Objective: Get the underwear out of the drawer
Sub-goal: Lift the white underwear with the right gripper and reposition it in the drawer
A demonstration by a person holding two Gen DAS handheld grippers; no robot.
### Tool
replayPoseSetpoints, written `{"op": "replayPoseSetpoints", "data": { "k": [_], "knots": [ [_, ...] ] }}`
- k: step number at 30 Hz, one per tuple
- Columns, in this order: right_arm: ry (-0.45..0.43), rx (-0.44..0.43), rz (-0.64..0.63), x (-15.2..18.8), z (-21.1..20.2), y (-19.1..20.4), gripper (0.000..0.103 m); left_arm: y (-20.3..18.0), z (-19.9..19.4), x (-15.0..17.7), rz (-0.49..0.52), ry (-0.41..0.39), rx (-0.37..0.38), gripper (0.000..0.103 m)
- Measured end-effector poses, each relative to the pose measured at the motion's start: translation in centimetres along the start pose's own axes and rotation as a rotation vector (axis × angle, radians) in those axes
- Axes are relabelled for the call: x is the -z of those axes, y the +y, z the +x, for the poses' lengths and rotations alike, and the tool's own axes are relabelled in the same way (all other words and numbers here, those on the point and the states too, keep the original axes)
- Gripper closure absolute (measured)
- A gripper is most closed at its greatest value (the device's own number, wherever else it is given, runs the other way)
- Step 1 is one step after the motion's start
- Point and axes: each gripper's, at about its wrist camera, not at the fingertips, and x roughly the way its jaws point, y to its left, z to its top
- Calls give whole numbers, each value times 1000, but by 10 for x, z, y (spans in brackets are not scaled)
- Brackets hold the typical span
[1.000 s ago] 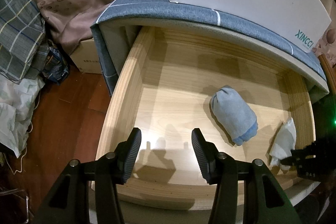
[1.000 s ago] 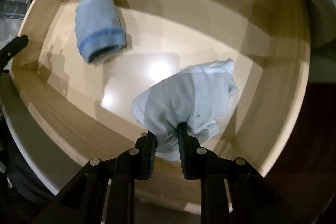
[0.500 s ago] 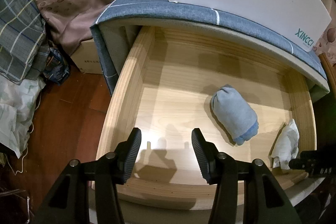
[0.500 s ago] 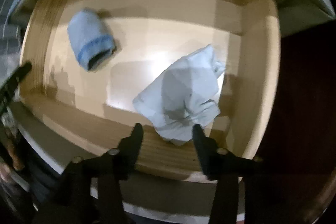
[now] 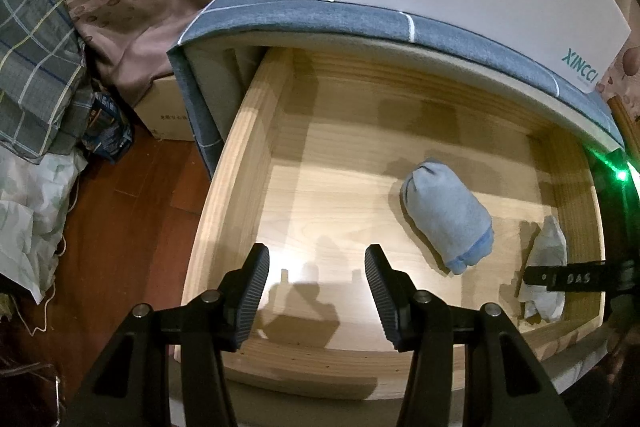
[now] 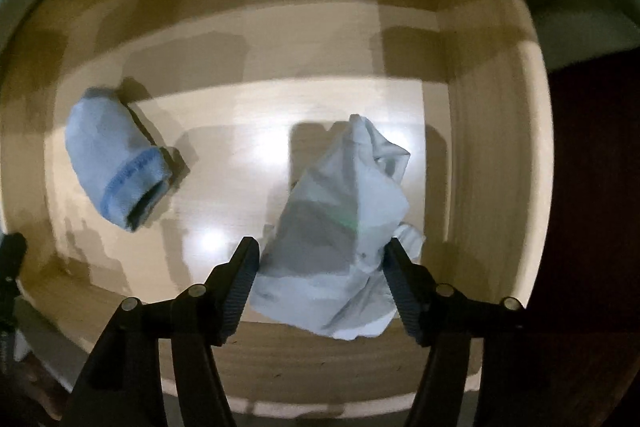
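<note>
From my left gripper (image 5: pixel 316 291), jaws wide and empty, the blue rolled sock (image 5: pixel 448 215) lies in the wooden drawer (image 5: pixel 240 155). Under my right gripper (image 6: pixel 320 283), clamped a second ago, the jaws are opening and the white underwear (image 6: pixel 344 227) sits loose between them on the drawer floor, so I must regrasp it.

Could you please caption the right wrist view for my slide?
Right gripper opening above crumpled white underwear in the wooden drawer, with a rolled blue garment lying apart to its left.
</note>
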Motion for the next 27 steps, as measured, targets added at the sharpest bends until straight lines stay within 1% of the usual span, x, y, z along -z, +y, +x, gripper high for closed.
{"op": "replayPoseSetpoints", "data": {
  "k": [1,2,5,11,18,21,25,27],
  "knots": [
    [2,19,-26,3,1,2,51,0,1,0,0,2,-1,52],
    [-2,36,-45,6,1,2,55,0,1,0,1,4,-3,52],
    [-5,43,-96,11,1,1,58,-3,2,-1,9,9,-6,52],
    [-13,64,-130,23,4,-4,59,-11,4,1,48,15,-33,52],
    [-55,96,-205,46,3,-5,61,-17,8,1,68,45,-55,52],
    [-70,101,-228,55,3,0,61,-17,11,1,74,68,-44,52],
    [-95,91,-239,62,1,2,62,-17,16,1,71,116,-6,52],
    [-109,87,-239,64,0,0,62,-19,16,2,65,127,21,52]
  ]
}}
